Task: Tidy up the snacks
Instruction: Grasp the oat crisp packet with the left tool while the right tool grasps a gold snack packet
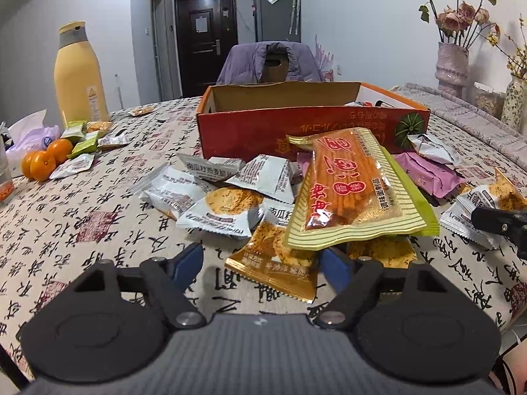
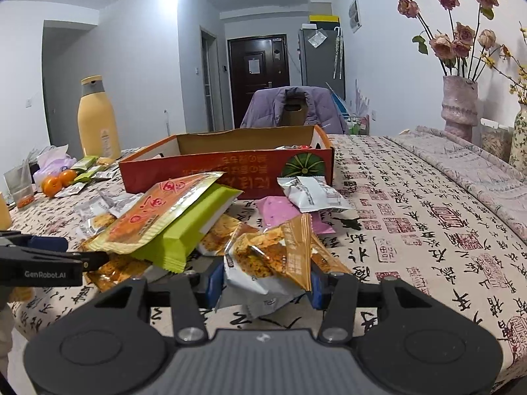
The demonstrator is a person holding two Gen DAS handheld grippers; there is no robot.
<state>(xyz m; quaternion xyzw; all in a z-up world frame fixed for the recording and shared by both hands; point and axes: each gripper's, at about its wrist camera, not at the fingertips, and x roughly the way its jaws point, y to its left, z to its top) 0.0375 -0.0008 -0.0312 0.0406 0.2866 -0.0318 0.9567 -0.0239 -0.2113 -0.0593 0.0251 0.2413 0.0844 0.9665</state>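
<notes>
A heap of small snack packets lies on the tablecloth in front of a red cardboard box [image 1: 296,125] [image 2: 230,171]. On top of the heap rests a large gold-striped packet of orange strips [image 1: 349,191] [image 2: 158,217], with a green packet [image 2: 191,230] under it. My left gripper [image 1: 263,261] stands open low over the table. A golden-brown packet [image 1: 273,263] lies between its blue pads, with a gap at the left pad. My right gripper [image 2: 266,284] is shut on a white-and-orange packet [image 2: 250,263] and a golden packet [image 2: 296,250]. One of its black fingers [image 1: 494,220] shows at the right edge.
A yellow bottle [image 1: 79,75], oranges [image 1: 46,161], tissues and a few more packets sit at the left. Vases with dried roses [image 1: 451,65] stand at the right. A chair with a purple jacket [image 1: 270,62] is behind the box. A pink packet [image 2: 280,210] lies near the box.
</notes>
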